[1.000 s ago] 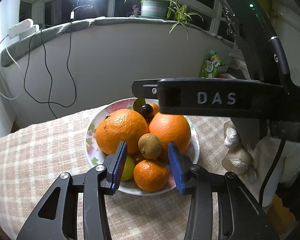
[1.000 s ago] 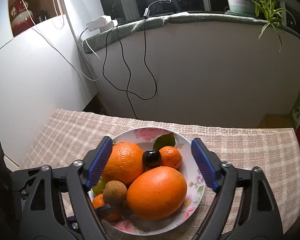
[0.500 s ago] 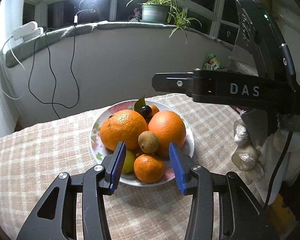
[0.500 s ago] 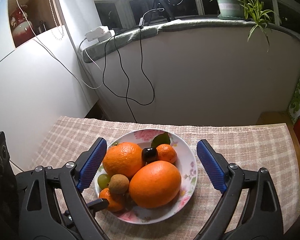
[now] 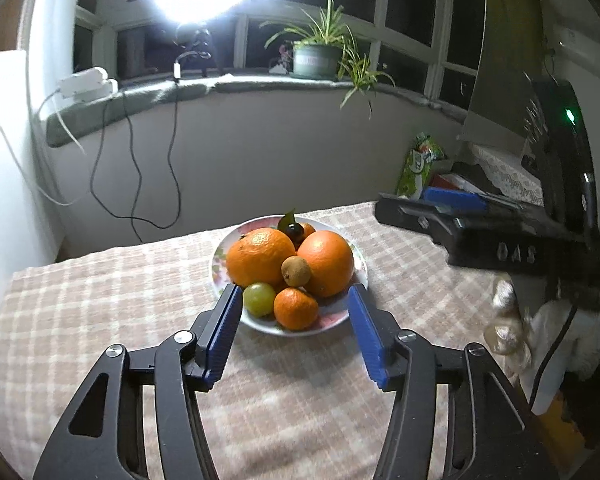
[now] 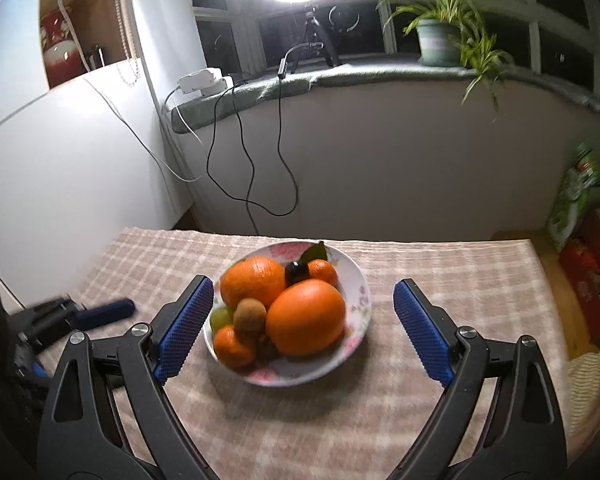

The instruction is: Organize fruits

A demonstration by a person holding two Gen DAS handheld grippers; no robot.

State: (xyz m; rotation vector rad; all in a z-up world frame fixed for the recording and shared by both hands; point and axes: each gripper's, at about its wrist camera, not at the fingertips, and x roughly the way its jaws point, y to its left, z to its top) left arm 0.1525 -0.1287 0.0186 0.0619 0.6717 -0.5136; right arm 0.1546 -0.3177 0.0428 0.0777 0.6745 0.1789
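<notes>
Fruits (image 5: 292,268) fill the plate (image 5: 356,272) on the table (image 5: 100,304); left tool (image 5: 296,328), jaws just widened, and right tool (image 6: 300,328) both released, empty.

A table (image 6: 440,280) draped in a beige checked cloth (image 5: 100,300) is carrying a floral plate (image 6: 358,280), which is sitting on the cloth just ahead of the right gripper (image 6: 304,328) and just beyond the left gripper's (image 5: 296,330) fingertips.
</notes>
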